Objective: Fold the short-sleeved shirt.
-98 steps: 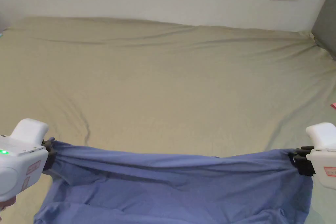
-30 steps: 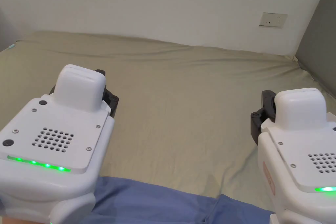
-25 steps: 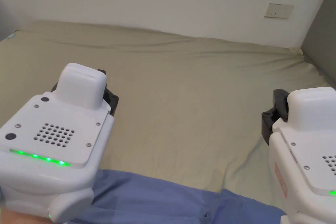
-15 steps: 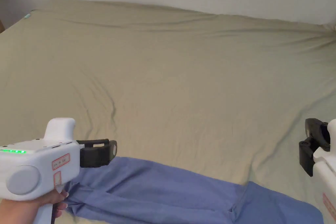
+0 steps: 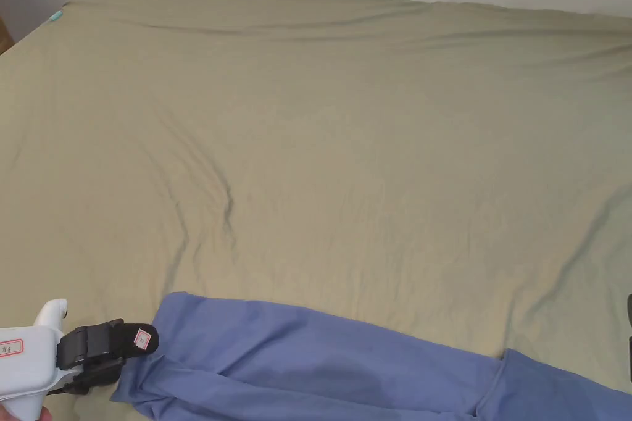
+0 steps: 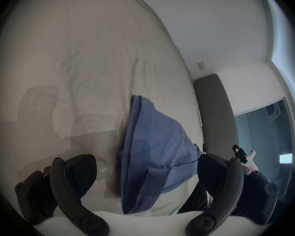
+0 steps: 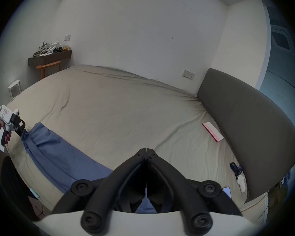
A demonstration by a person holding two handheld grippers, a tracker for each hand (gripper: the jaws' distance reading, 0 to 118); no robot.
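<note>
Blue shirt (image 5: 321, 354) judged light, limp, best taken at corner hems; left gripper (image 6: 146, 175) jaws wide beside it, right gripper (image 7: 146, 150) jaws closed empty.

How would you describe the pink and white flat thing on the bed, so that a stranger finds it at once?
Start at the big beige bed and go to the side where the dark grey padded headboard stands. Close beside the headboard lies a thin flat rectangle, white with a pink edge. Unlike the blue shirt, it is stiff and straight-edged.

Three views over one bed (image 5: 345, 132)
</note>
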